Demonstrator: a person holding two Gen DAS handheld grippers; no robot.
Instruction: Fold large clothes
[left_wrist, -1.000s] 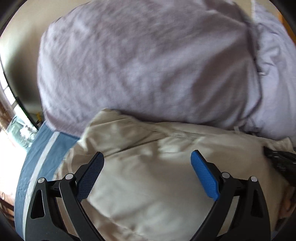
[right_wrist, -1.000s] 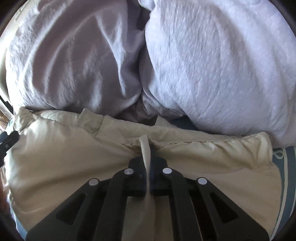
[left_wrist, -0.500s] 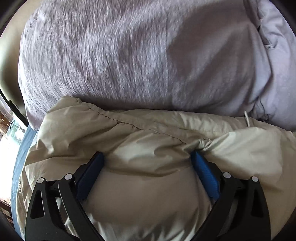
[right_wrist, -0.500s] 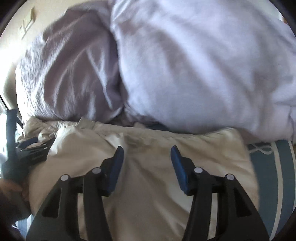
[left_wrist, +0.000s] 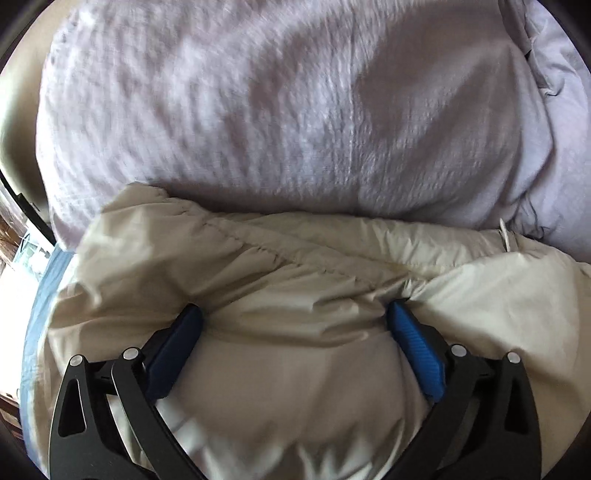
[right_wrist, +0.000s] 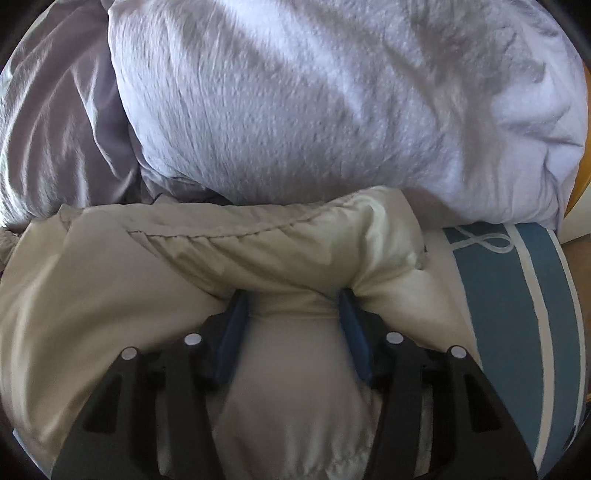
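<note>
The landmark here is the beige padded jacket (left_wrist: 295, 280), which lies bunched on a blue sheet with white stripes (right_wrist: 517, 295) and butts against a lavender pillow (left_wrist: 277, 110) at its far edge.

In the left wrist view, a strip of the blue sheet (left_wrist: 40, 295) shows just left of the jacket. The left gripper (left_wrist: 295, 314) is spread wide, its blue pads pushed into the jacket's puffy fabric — the left pad (left_wrist: 173, 354) and right pad (left_wrist: 417, 354) each dent the cloth, with a broad bulge of jacket rising between them. A stitched seam runs across the jacket just beyond the fingertips. Past the jacket's far right corner a small white tag or cord end (left_wrist: 506, 236) sticks up near the pillow.

In the right wrist view, a darker, smoother lilac pillow (right_wrist: 59, 140) sits beyond the jacket's left part, touching the textured lavender pillow (right_wrist: 332, 110) that fills the space behind the jacket's middle and right. The right gripper (right_wrist: 291, 306) is parted less widely, its pads pressed against both sides of a fold of the jacket (right_wrist: 258, 251); a thick roll of fabric lies across just beyond the tips. Whether the pads truly clamp the fold is hard to tell — they are apart with cloth between. Right of the jacket the sheet lies flat, with a white looped pattern (right_wrist: 484, 240) near the pillow.
</note>
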